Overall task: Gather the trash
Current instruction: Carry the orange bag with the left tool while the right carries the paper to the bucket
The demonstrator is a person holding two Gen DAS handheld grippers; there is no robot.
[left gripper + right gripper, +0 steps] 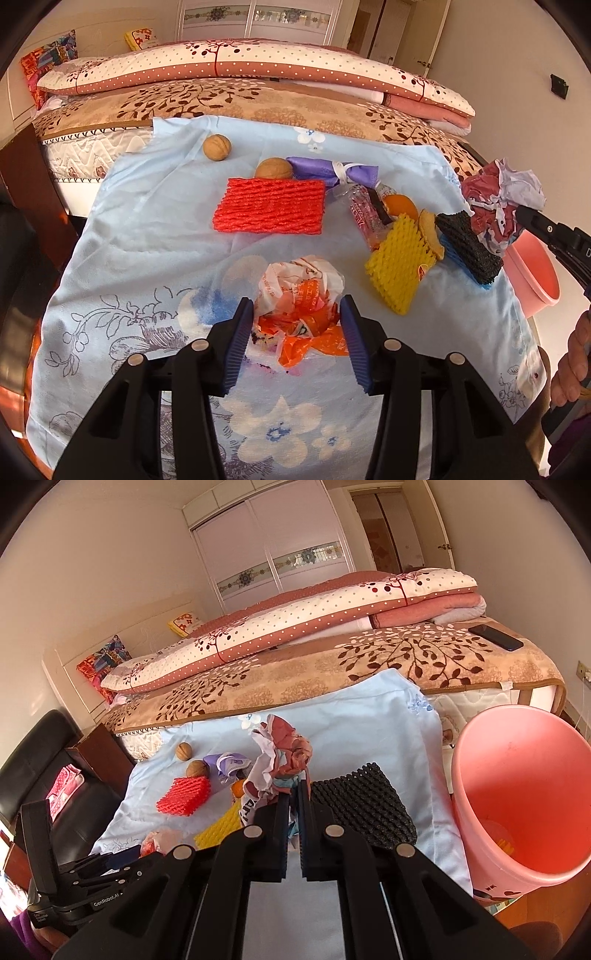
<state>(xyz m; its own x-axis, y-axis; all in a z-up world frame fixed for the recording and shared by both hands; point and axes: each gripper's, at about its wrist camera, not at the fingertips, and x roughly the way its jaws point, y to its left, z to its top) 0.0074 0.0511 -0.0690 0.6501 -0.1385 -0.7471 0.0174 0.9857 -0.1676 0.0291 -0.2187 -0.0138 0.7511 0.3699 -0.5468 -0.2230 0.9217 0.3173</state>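
My left gripper is open, its jaws on either side of a crumpled orange and white plastic bag lying on the light blue cloth. My right gripper is shut on a crumpled red and white paper wad, held above the cloth; the wad also shows in the left wrist view. A pink bin stands to the right of the cloth. A red foam net, a yellow foam net and a black foam net lie on the cloth.
Two walnuts, a purple tied bag, an orange and a clear wrapper lie on the cloth. A bed with folded quilts is behind. A phone lies on the bed. A black chair stands at left.
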